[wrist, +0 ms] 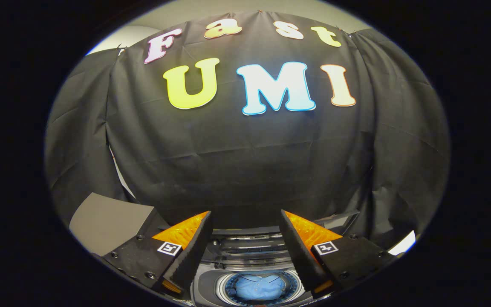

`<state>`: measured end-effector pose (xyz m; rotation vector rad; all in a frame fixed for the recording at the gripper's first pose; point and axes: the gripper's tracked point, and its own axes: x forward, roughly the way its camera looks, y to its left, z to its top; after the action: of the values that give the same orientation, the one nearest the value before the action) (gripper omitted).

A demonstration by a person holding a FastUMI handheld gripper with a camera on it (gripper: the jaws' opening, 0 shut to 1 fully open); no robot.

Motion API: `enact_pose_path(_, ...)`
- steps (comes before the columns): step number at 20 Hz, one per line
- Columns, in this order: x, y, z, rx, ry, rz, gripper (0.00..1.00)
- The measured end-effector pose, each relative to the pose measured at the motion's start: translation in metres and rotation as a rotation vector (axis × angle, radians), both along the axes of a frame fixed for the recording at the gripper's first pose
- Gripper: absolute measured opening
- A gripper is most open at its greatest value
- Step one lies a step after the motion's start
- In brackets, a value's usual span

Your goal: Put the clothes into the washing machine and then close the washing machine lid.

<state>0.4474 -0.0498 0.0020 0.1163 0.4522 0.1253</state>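
Nearest to us, our tool (245, 230) has its two fingers spread wide, pinching nothing and touching nothing. Each finger carries a small square black-and-white marker, not readable as text. Low in the frame between the fingers, the washing machine (205, 283) shows its round drum, partly cut off, with the blue clothes (259, 286) lying inside. We cannot clearly make out its lid.

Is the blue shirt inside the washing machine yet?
Yes, inside. The blue shirt lies in the washing machine drum, lid up, seen between the open gripper fingers.
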Motion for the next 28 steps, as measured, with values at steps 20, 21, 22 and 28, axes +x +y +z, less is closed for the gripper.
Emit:
enact_pose_path(20, 0.035, 0.018, -0.058, -0.084, 0.085, 0.058, 0.97)
enact_pose_path(21, 0.033, 0.018, -0.056, -0.083, 0.080, 0.055, 0.98)
enact_pose_path(22, 0.033, 0.017, -0.055, -0.080, 0.070, 0.052, 0.97)
enact_pose_path(28, 0.019, 0.016, -0.053, -0.078, 0.000, 0.055, 0.98)
